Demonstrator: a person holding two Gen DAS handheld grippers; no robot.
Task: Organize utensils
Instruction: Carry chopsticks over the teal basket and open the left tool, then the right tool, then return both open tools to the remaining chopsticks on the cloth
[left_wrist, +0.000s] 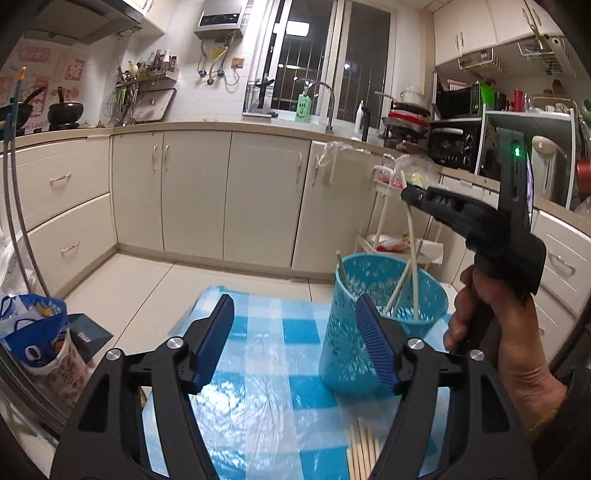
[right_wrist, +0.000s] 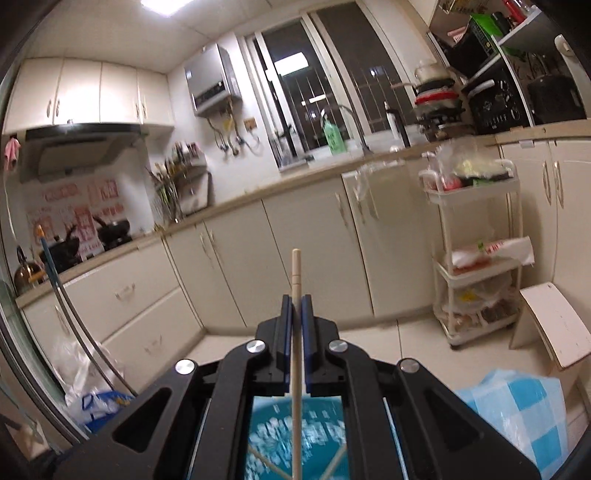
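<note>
Chopstick (right_wrist: 296, 273) pinched upright in right claw (right_wrist: 295, 306) above basket (right_wrist: 295, 435) rim.

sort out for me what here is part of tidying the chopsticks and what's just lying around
Part of the job:
- blue basket with chopsticks in it
- loose chopsticks on the checked cloth
- chopstick clamped in the right gripper
- left gripper, open and empty

Lying about:
- shopping bag
- white trolley
- green bottle
</note>
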